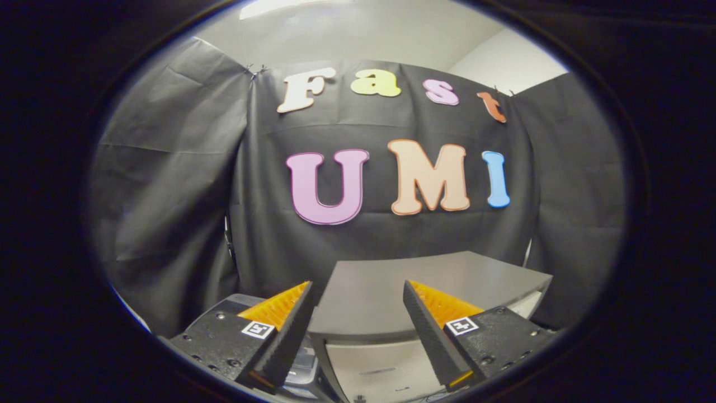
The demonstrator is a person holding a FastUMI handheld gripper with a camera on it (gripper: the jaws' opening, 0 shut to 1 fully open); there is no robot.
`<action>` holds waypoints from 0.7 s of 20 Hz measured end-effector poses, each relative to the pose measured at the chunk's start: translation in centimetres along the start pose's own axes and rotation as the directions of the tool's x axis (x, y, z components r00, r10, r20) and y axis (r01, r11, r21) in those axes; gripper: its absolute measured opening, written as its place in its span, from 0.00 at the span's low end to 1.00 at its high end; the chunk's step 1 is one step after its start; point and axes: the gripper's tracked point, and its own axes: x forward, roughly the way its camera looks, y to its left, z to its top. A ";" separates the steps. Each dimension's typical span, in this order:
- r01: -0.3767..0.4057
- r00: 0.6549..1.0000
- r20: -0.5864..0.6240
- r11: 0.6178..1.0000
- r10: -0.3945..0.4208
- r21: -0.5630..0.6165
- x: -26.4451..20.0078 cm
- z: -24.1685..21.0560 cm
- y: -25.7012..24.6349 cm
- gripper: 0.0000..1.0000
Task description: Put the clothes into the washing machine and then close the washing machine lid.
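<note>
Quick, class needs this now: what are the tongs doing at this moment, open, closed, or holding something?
Tongs: open, holding nothing; the grey lid of the washing machine lies beyond the gap between the fingers.

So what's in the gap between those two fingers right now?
Nothing is held: the open gripper hangs above the washing machine's closed grey lid, seen through the gap in the gripper view.

Light is even and moderate, coming from overhead, where a bright strip glares on the ceiling [291, 6]. The black cloth wall [184, 184] shows soft sheen along its folds. The grey lid [403, 285] reflects a dull, diffuse glow. Fisheye distortion bows straight lines toward the rim. Focus is fairly sharp centrally, softer where the open gripper [357, 291] shows.
</note>
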 end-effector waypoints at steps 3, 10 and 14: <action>-0.016 1.000 0.018 1.000 0.015 0.017 -2.3 -1.9 -2.7 0.96; -0.019 0.998 0.062 1.000 0.020 -0.021 -6.4 -8.0 -8.6 0.96; -0.071 0.992 0.101 0.997 0.073 -0.025 -9.7 -12.5 -9.4 0.96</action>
